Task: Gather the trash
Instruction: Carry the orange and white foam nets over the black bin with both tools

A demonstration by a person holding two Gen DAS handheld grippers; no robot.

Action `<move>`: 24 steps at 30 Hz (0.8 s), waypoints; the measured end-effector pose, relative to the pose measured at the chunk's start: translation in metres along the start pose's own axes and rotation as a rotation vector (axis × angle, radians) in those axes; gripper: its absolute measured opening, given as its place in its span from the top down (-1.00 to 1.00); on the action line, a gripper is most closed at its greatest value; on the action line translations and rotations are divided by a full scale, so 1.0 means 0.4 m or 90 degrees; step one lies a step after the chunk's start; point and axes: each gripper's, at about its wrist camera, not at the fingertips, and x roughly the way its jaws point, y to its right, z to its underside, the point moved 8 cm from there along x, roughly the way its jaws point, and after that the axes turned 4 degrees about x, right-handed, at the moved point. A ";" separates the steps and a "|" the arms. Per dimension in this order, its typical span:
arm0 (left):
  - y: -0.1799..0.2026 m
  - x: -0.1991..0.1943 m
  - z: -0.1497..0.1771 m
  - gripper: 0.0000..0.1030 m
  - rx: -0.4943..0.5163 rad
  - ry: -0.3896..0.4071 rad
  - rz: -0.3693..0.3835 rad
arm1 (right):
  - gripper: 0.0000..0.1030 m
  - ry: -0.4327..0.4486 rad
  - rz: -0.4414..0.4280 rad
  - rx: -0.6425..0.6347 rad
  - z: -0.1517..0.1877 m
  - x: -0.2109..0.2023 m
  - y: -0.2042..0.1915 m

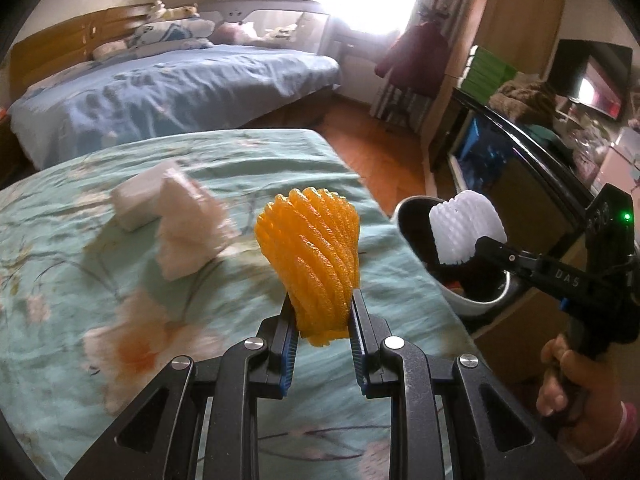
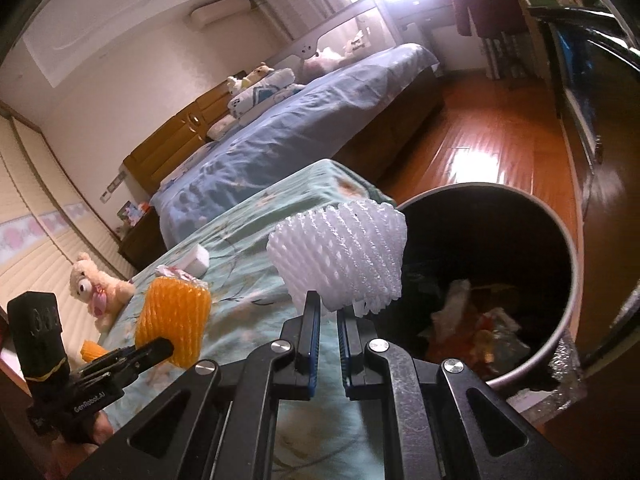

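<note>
My left gripper (image 1: 320, 300) is shut on an orange foam fruit net (image 1: 310, 256) and holds it above the green floral bedspread (image 1: 120, 280). It also shows in the right wrist view (image 2: 172, 326). My right gripper (image 2: 329, 300) is shut on a white foam fruit net (image 2: 344, 256), held at the near rim of the round trash bin (image 2: 568, 264). The bin holds crumpled paper and wrappers. In the left wrist view the white net (image 1: 466, 226) sits over the bin (image 1: 472, 308).
A white box (image 1: 136, 196) and crumpled white tissue (image 1: 188, 224) lie on the bedspread. A teddy bear (image 2: 96, 284) sits at its far side. A blue bed (image 1: 180, 88) stands behind, wooden floor (image 2: 480, 140) beside it, and a dark cabinet (image 1: 512, 160) to the right.
</note>
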 end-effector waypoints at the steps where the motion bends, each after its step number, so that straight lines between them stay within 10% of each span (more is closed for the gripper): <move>1: 0.008 0.007 -0.005 0.57 0.004 -0.001 0.003 | 0.84 0.002 0.004 0.001 -0.002 -0.005 0.008; 24: 0.153 0.145 -0.060 0.56 0.071 -0.032 0.040 | 0.84 0.012 0.075 0.031 -0.014 -0.045 0.160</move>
